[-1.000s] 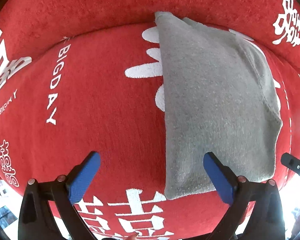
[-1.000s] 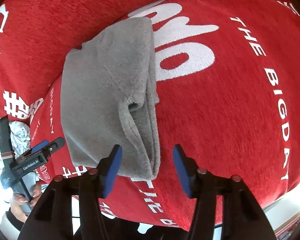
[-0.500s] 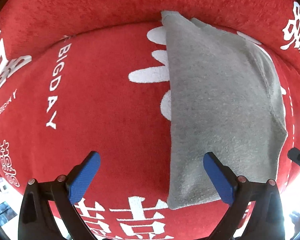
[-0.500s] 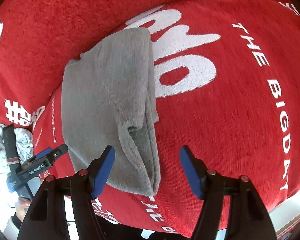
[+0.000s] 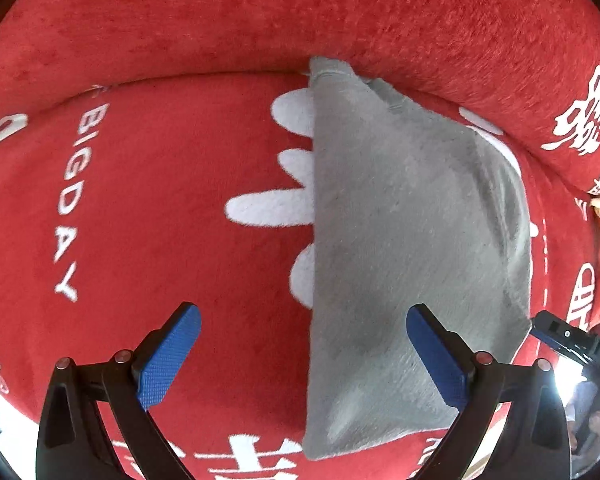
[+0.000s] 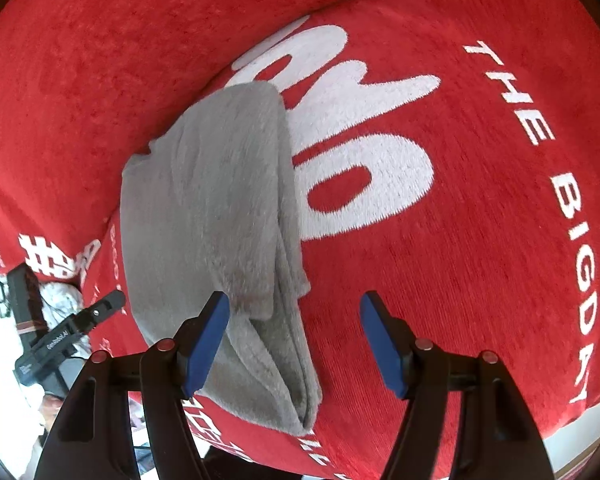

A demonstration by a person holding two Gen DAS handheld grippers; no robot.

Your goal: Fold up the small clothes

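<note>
The grey garment point(image 5: 400, 264) lies folded lengthwise on the red cushion cover point(image 5: 160, 220), its far end against the raised back of the seat and its near end at the front edge. Both grippers hover above that near end with nothing between the pads. The left gripper point(image 5: 302, 356) stands spread wide across the garment's straight left edge, and the right gripper point(image 6: 294, 338) stands apart over the layered right edge.

The step in hand looks like taking the near end for a crosswise fold. To do it well, each gripper should come down over its own corner and catch every layer at once (the right side is a stack of several loose edges). Both should then lift evenly, so the strip carries toward the far end without skewing.

The right wrist view shows what the left misses: the layers gape open near the right corner, with a rumpled flap on top. The left wrist view shows the clean left fold and the far end instead. Whether the far end is tucked squarely I cannot tell, since distortion is strong there.
</note>
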